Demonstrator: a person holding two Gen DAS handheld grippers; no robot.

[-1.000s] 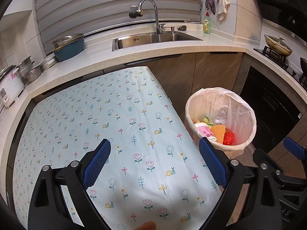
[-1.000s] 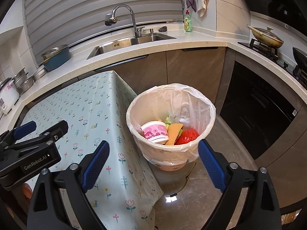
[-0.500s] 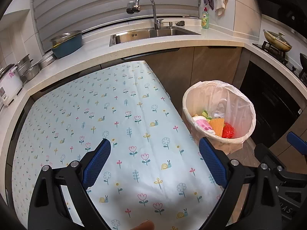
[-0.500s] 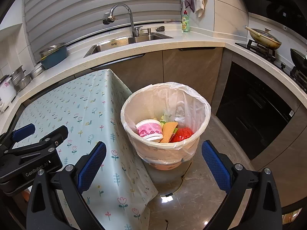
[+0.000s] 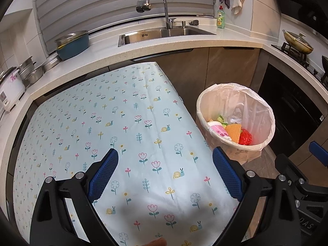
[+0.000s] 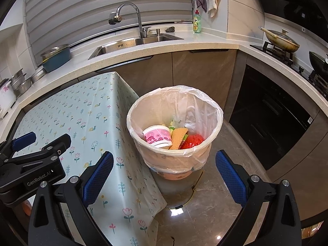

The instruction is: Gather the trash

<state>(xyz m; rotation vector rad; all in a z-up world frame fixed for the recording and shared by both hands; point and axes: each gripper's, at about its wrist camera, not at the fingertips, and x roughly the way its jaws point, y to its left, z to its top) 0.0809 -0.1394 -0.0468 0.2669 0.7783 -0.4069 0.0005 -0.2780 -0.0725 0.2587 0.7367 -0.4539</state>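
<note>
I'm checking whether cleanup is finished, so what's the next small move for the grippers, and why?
Probably ease both back and stop. The left gripper and right gripper are open and hold nothing, no trash shows on the tablecloth, and the pink cup, orange piece and red wrapper already lie in the bin.

I see both fisheye views evenly lit from overhead and sharp, their edges bowed into dark corners. A ceiling light glares off the floor (image 6: 178,210); a soft shadow crosses the tablecloth (image 5: 143,209).
</note>
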